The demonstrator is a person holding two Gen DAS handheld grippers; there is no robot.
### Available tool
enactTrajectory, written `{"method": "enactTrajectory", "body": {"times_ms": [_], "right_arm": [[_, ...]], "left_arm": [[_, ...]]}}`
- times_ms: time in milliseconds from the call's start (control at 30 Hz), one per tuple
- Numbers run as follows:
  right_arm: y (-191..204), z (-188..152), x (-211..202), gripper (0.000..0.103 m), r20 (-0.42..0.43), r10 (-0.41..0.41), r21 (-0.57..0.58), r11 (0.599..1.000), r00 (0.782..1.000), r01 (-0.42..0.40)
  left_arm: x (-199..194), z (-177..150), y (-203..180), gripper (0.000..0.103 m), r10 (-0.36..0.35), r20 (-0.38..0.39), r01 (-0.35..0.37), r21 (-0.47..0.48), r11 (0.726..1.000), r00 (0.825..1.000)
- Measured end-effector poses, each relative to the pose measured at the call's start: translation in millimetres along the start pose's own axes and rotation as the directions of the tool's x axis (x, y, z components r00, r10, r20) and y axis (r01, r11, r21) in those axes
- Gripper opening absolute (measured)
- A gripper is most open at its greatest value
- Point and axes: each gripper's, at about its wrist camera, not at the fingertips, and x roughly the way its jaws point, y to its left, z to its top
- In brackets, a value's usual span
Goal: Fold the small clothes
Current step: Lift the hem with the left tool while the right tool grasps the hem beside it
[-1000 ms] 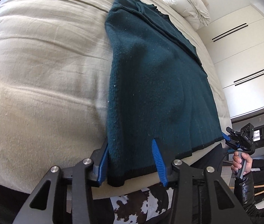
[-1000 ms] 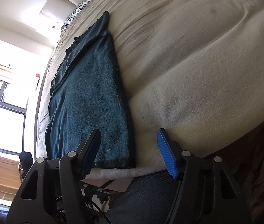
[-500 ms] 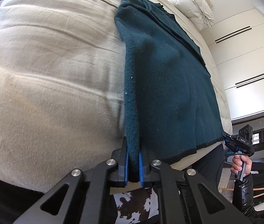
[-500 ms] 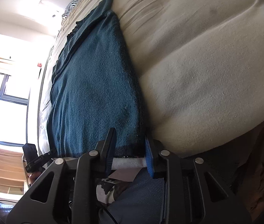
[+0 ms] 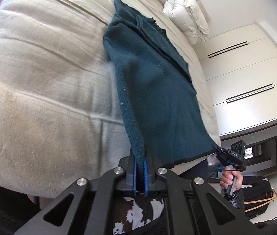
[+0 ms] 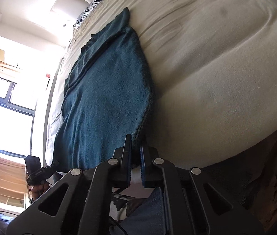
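A dark teal knitted sweater (image 5: 154, 90) lies lengthwise on a beige bed (image 5: 40, 90), its black-trimmed hem toward me. My left gripper (image 5: 140, 173) is shut on the hem's left corner, which is lifted off the bed. My right gripper (image 6: 136, 156) is shut on the hem's right corner of the sweater (image 6: 107, 101), also raised. Each gripper shows in the other's view: the right gripper (image 5: 221, 153) at the far hem corner, the left gripper (image 6: 54, 164) likewise. The sleeves lie folded across the sweater's body.
A rolled white duvet (image 5: 187, 17) and a zebra-print pillow (image 6: 90, 9) lie at the head of the bed. White wardrobe doors (image 5: 242, 74) stand to one side, a bright window (image 6: 3, 105) to the other. The beige bed (image 6: 226, 62) spreads beside the sweater.
Both grippers closed on the hem corners of the sweater, from open a second ago, and have lifted the hem edge up off the bed.
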Motion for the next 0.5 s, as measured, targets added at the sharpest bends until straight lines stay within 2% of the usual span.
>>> {"method": "enactTrajectory", "body": {"times_ms": [133,300,500], "right_arm": [[19.7,8.5,-8.3,0.006,0.043,0.061,-0.03,0.998,0.997,-0.06],[37.3,24.4,-12.3,0.006,0.096,0.124,-0.032,0.992,0.988,-0.122],[49.8,49.0,-10.5,0.006,0.137,0.158,-0.028,0.987,0.978,-0.156]], "left_arm": [[-11.9,7.8,0.1,0.006,-0.089,0.041,0.091,-0.041,0.995,0.995],[-21.0,21.2,-0.2,0.006,-0.195,0.099,0.204,-0.088,0.975,0.976],[-23.7,43.9,-4.2,0.006,-0.244,0.136,0.261,-0.117,0.958,0.96]]}}
